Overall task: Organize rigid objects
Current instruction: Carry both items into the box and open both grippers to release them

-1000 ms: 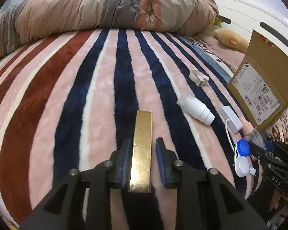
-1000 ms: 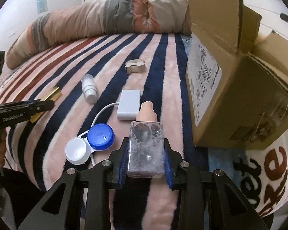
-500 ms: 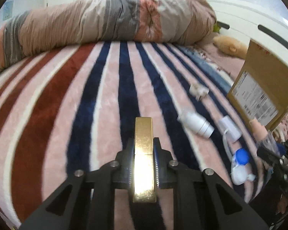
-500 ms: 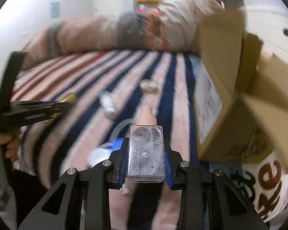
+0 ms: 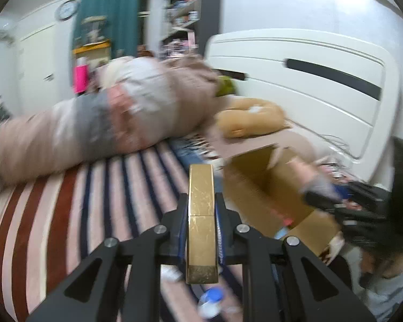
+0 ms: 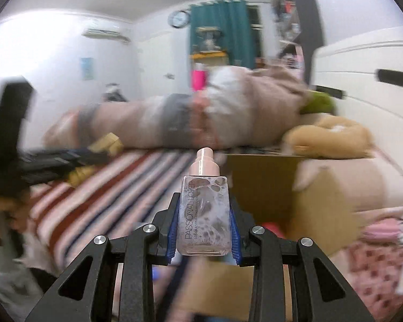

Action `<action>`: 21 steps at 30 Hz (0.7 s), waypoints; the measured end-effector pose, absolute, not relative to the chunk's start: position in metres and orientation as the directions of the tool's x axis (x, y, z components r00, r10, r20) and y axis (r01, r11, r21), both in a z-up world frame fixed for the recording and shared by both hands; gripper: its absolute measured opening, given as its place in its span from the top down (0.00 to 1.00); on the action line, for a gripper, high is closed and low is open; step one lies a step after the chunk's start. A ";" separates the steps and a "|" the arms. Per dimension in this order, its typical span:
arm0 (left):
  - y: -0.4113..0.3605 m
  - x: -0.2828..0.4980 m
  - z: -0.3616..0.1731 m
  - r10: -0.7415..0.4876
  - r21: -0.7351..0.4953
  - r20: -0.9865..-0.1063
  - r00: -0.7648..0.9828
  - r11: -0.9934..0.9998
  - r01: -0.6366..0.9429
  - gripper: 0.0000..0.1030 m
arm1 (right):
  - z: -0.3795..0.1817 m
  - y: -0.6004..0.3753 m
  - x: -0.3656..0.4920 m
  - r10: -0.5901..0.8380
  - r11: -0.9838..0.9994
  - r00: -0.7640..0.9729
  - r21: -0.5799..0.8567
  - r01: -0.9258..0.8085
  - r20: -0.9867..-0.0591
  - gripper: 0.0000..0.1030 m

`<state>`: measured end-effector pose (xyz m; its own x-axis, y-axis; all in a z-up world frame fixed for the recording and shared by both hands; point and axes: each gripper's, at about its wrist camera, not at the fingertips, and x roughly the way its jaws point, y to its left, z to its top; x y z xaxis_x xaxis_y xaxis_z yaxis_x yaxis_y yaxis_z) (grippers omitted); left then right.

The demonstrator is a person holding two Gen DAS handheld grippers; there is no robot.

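My left gripper (image 5: 201, 206) is shut on a gold rectangular case (image 5: 201, 214) and holds it in the air above the striped blanket (image 5: 94, 201). My right gripper (image 6: 204, 209) is shut on a clear foundation bottle (image 6: 204, 220) with a pink pump top, lifted over the open cardboard box (image 6: 266, 185). The box also shows in the left wrist view (image 5: 263, 187), to the right of the gold case, with the right gripper (image 5: 317, 197) above it. The left gripper shows blurred at the left of the right wrist view (image 6: 94, 155).
A blue-and-white contact lens case (image 5: 211, 299) lies on the blanket below my left gripper. A rolled quilt (image 5: 107, 126) runs along the far side of the bed. A tan plush toy (image 5: 249, 118) and the white headboard (image 5: 309, 86) are at the right.
Both grippers have risen well above the blanket with their objects and swung toward the cardboard box. The left gripper closed on the gold case a second ago.
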<state>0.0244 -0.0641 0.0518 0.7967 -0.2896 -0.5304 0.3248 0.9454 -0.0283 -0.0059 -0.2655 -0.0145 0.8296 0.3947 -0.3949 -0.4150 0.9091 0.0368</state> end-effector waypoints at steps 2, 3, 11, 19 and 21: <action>-0.097 0.040 0.060 -0.325 -0.016 -0.549 0.770 0.925 0.380 0.85 | -0.019 -0.283 0.011 0.335 0.928 0.830 0.002 -0.373 -0.445 0.74; -0.110 0.049 0.061 -0.336 -0.014 -0.565 0.754 0.917 0.398 0.85 | -0.025 -0.289 0.022 0.293 0.936 0.825 -0.033 -0.351 -0.483 0.74; -0.197 0.113 0.042 -0.254 0.085 -0.724 0.641 0.890 0.449 0.85 | -0.056 -0.307 0.072 0.189 0.928 0.792 -0.160 -0.338 -0.581 0.74; -0.215 0.139 0.011 -0.160 0.136 -0.803 0.575 0.889 0.437 0.85 | -0.062 -0.310 0.065 0.213 0.924 0.801 -0.151 -0.351 -0.560 0.73; -0.216 0.145 0.009 -0.149 0.142 -0.809 0.568 0.889 0.436 0.85 | -0.061 -0.313 0.065 0.229 0.924 0.797 -0.132 -0.358 -0.559 0.73</action>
